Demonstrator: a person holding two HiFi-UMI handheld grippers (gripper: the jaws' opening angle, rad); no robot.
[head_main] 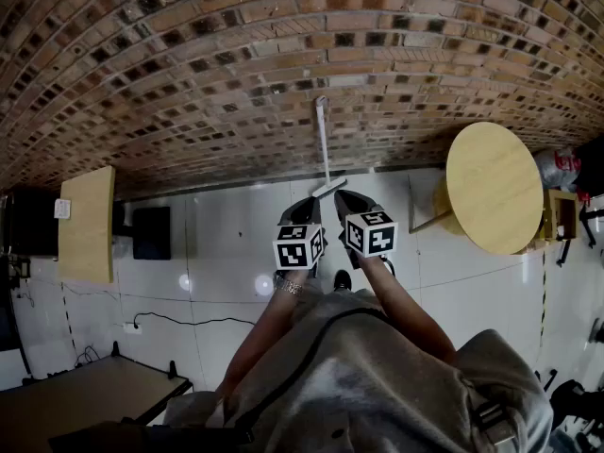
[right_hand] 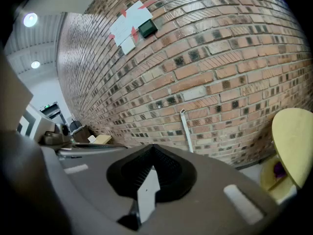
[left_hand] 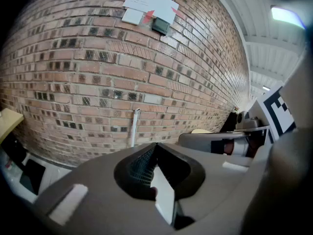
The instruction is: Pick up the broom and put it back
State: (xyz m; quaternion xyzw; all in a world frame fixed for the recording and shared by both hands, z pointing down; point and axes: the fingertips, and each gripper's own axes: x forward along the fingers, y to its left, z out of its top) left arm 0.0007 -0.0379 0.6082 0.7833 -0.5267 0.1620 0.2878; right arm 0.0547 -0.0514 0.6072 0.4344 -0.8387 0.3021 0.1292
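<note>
The broom (head_main: 322,140) has a thin white handle and leans upright against the brick wall, with its head (head_main: 329,189) at the floor line. Its handle also shows in the left gripper view (left_hand: 133,127) and the right gripper view (right_hand: 186,130), beyond the jaws and apart from them. My left gripper (head_main: 306,206) and right gripper (head_main: 346,200) are side by side, pointing at the wall just short of the broom's head. In their own views, the left gripper (left_hand: 155,146) and right gripper (right_hand: 154,147) have their jaws together with nothing between them.
A round wooden table (head_main: 495,187) stands right of the broom, close to the wall. A wooden board (head_main: 87,223) and a black box (head_main: 151,232) sit at the left. A cable (head_main: 170,321) runs over the white floor. Papers (left_hand: 149,6) are taped to the wall.
</note>
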